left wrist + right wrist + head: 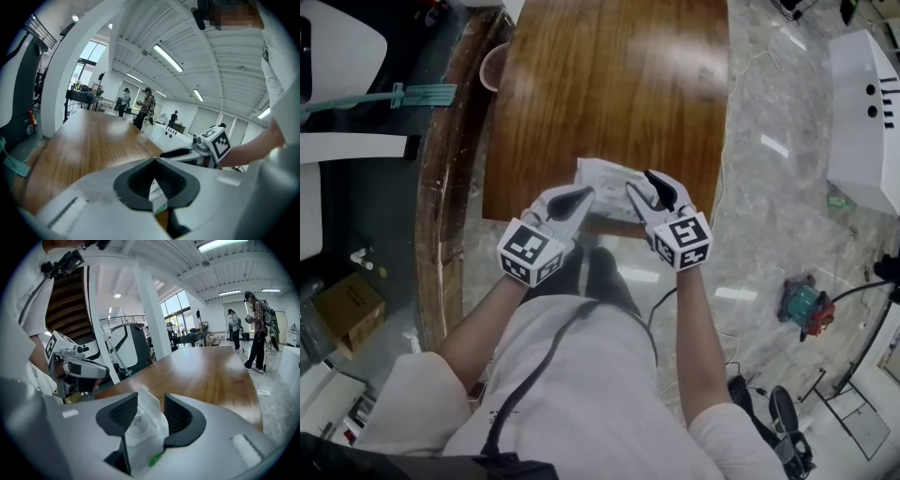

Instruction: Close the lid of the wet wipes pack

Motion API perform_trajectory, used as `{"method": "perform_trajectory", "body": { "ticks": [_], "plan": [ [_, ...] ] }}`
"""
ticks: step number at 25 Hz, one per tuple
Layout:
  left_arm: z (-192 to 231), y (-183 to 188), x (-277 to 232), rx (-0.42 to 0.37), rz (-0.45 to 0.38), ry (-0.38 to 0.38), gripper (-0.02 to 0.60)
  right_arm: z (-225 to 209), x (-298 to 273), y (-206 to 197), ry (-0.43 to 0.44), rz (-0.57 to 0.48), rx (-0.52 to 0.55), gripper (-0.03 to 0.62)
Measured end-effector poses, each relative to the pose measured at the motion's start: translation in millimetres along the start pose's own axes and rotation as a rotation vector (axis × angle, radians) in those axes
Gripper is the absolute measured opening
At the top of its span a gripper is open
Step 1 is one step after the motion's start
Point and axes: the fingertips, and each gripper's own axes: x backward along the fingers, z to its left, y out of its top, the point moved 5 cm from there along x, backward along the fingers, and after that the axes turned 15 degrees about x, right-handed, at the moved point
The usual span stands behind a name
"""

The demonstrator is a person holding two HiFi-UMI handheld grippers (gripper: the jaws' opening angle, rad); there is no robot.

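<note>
The white wet wipes pack (607, 178) lies at the near edge of the wooden table (609, 84). My left gripper (583, 202) is at the pack's left end. In the left gripper view its jaw tips meet, and they pinch the pack's white and green corner (159, 196). My right gripper (639, 183) is over the pack's right part. In the right gripper view the right gripper (151, 398) stands open, with the pack's raised white lid (143, 412) upright between the pads, which do not press on it. The left gripper (84, 369) shows at the left of that view.
A white mesh basket (494, 66) sits at the table's far left corner. A teal tool (417, 94) and a cardboard box (347, 305) are on the left. A white cabinet (862, 112) and a green device (802, 305) stand on the floor to the right. People stand far off.
</note>
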Motion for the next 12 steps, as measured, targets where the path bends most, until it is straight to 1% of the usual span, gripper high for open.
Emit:
{"method": "perform_trajectory", "body": {
  "ticks": [12],
  "plan": [
    [1.6, -6.5, -9.8, 0.009, 0.004, 0.027, 0.002, -3.2, -12.7, -5.9, 0.067, -0.005, 0.013, 0.184]
  ]
}}
